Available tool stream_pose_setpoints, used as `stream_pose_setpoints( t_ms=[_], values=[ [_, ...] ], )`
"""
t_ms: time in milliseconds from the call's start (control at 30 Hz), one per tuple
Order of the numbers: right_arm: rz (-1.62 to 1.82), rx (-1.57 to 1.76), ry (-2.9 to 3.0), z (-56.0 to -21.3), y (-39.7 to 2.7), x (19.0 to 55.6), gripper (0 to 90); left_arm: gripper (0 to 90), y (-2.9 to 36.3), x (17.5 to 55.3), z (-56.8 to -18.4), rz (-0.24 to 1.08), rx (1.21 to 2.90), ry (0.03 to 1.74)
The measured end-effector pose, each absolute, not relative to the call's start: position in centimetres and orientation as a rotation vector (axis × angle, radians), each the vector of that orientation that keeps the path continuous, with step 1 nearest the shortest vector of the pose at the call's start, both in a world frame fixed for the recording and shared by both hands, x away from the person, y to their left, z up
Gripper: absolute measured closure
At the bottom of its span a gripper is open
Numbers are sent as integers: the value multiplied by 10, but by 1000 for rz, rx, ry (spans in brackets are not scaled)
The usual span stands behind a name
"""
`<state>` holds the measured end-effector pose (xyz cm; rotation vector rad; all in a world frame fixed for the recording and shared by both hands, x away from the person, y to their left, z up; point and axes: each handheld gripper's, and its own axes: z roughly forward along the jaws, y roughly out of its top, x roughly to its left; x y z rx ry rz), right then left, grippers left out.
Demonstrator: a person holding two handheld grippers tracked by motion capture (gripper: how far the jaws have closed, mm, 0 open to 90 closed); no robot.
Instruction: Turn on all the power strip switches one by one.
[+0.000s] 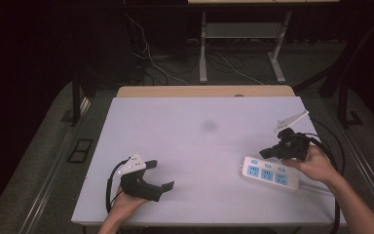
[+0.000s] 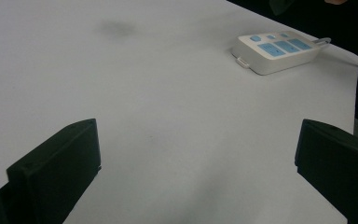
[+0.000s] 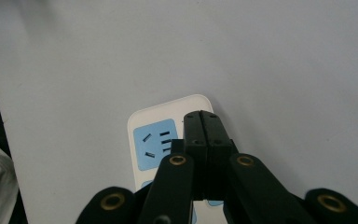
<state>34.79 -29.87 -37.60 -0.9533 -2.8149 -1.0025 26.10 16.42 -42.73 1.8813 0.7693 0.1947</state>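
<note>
**Two hand-held grippers and a power strip on a white tabletop**

High view: a white power strip with blue socket faces lies flat near the right edge of the white tabletop, its long side running slantwise from upper left to lower right, its cable leaving at the lower right end. The right gripper, held in the person's right hand, sits just above the strip's upper left end; its fingers are pressed together with nothing between them. Whether the tips touch the strip cannot be told from here. The left gripper, held in the left hand, rests low over the near left part of the tabletop, well apart from the strip, its fingers spread wide and empty.

Left gripper view: the two black fingers stand far apart at the bottom corners, bare tabletop between them; the power strip lies farther off, upper right. A faint grey smudge marks the surface at upper left.

Right gripper view: the closed fingers point down over the strip's rounded end, partly covering a blue socket.
</note>
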Motion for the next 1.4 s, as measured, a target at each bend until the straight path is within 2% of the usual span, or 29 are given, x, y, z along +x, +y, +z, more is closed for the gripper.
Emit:
stream_pose_setpoints(
  t_ms=[1400],
  values=[
    [-953,-932,-2787,-408,-284,360,900,0,164,261,-427,198,1886,769]
  ],
)
